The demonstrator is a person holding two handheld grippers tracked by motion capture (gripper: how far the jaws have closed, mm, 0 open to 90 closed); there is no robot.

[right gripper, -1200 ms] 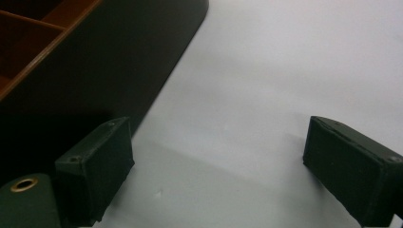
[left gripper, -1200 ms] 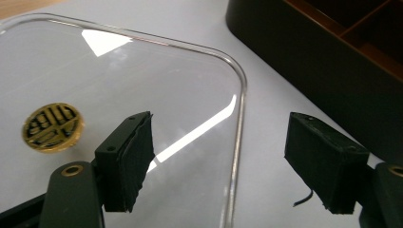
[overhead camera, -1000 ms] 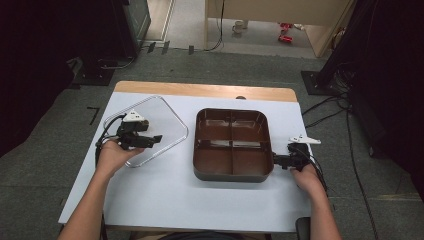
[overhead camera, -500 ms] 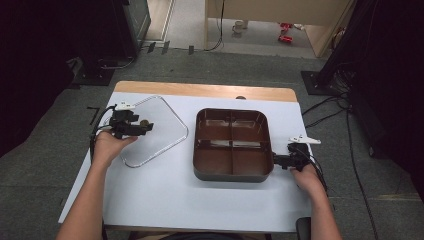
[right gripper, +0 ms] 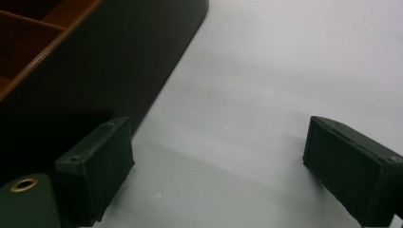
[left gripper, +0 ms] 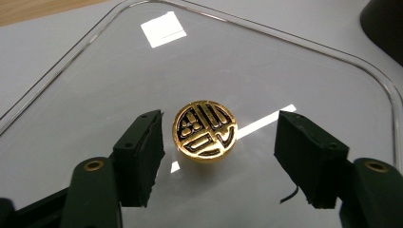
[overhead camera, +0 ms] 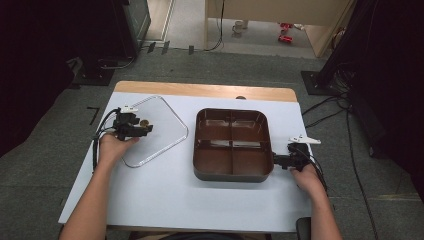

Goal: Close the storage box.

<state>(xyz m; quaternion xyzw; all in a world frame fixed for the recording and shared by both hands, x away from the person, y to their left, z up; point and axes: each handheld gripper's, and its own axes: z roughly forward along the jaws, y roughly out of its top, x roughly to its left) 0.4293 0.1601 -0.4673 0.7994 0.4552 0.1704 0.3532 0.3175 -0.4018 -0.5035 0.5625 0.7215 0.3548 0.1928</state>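
Note:
A clear lid (overhead camera: 155,131) with rounded corners lies flat on the left of the white table. At its centre stands a round gold knob (left gripper: 205,130) with a black pattern (overhead camera: 144,122). My left gripper (overhead camera: 145,129) (left gripper: 218,156) is open, one jaw on each side of the knob without touching it. A brown tray (overhead camera: 200,170) with several compartments sits in the middle of the table. My right gripper (overhead camera: 278,161) (right gripper: 216,166) rests open on the table beside the tray's right wall (right gripper: 109,61), with nothing between its jaws.
The white table top (overhead camera: 165,200) has a wooden strip (overhead camera: 200,90) along its far edge. Cables (overhead camera: 325,107) run over the grey floor at the right. Dark equipment (overhead camera: 110,30) stands behind the table on the left.
My left gripper has moved back and to the left over the lid, and its jaws now straddle the gold knob. The right gripper has stayed beside the tray.

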